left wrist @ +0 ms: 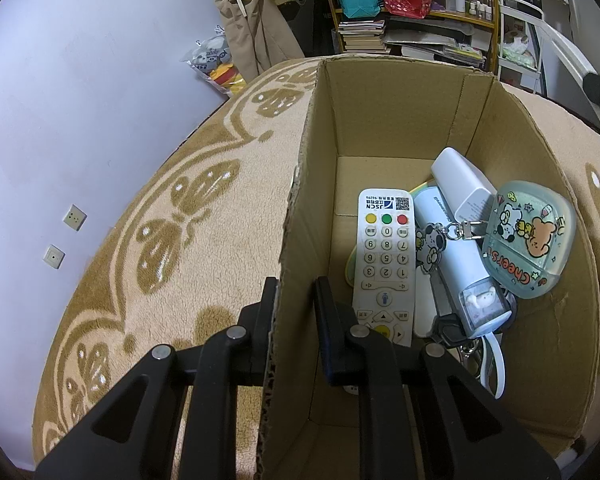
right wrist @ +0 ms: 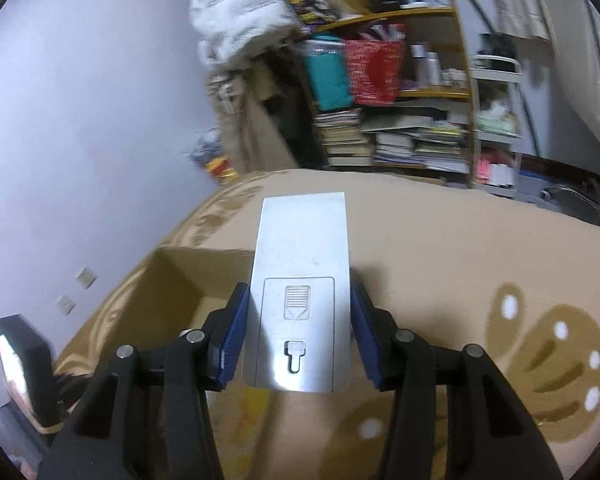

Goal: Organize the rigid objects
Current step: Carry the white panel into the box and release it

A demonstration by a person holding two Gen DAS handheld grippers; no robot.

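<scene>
My left gripper is shut on the near left wall of an open cardboard box, one finger outside and one inside. Inside lie a white remote with coloured buttons, a white power bank, a pale blue tube-shaped case, a keychain charm, keys and a clear "Cheers" case with cartoon animals. My right gripper is shut on a silver-grey remote, back side up with the battery cover showing. It hangs above the carpet, with the box low and to its left.
The box stands on a beige carpet with brown butterfly patterns. A lilac wall with sockets runs along the left. Shelves with books and bags stand at the back. A dark object with a shiny face sits at the lower left.
</scene>
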